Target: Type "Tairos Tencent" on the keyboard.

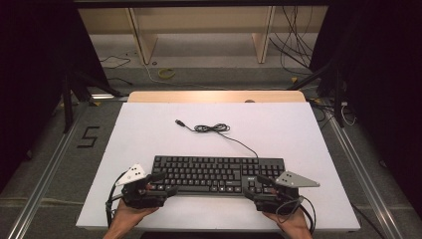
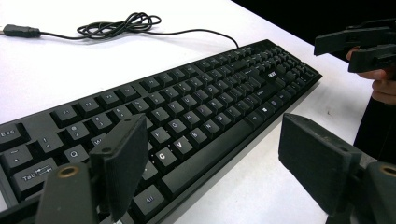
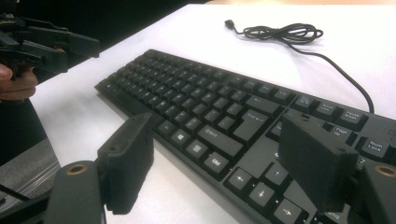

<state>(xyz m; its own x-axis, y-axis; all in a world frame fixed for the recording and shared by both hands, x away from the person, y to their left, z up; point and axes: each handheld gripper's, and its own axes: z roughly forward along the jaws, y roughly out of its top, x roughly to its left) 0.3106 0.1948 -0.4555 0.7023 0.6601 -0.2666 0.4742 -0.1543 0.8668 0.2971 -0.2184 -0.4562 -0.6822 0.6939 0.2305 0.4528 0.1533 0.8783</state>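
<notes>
White tabletop point(image 1: 149, 129), set over a grey floor with wooden shelving at the far side, is carrying one main item.

Item: black keyboard point(image 1: 214, 174), lying flat and square to the near edge, slightly near of the table's centre. Its cable point(image 1: 239, 142) is running from the far right corner to a loose coil point(image 1: 211, 128) and ending in a USB plug point(image 1: 179, 122) lying unplugged on the bare surface, well apart from the keys.

Left gripper point(image 1: 161, 184): hovering at the keyboard's near left corner, jaws spread wide and empty; in the left gripper view one jaw is standing over the letter keys, the other over bare table beyond the front edge.

Right gripper point(image 1: 256, 186): hovering at the near right corner, jaws likewise spread and empty, straddling the front edge by the arrow keys.

Progress, as judged: both tools are lining up on the keyboard's two ends; nothing is clamped or lifted. Closing, gripping and moving are all remaining.
</notes>
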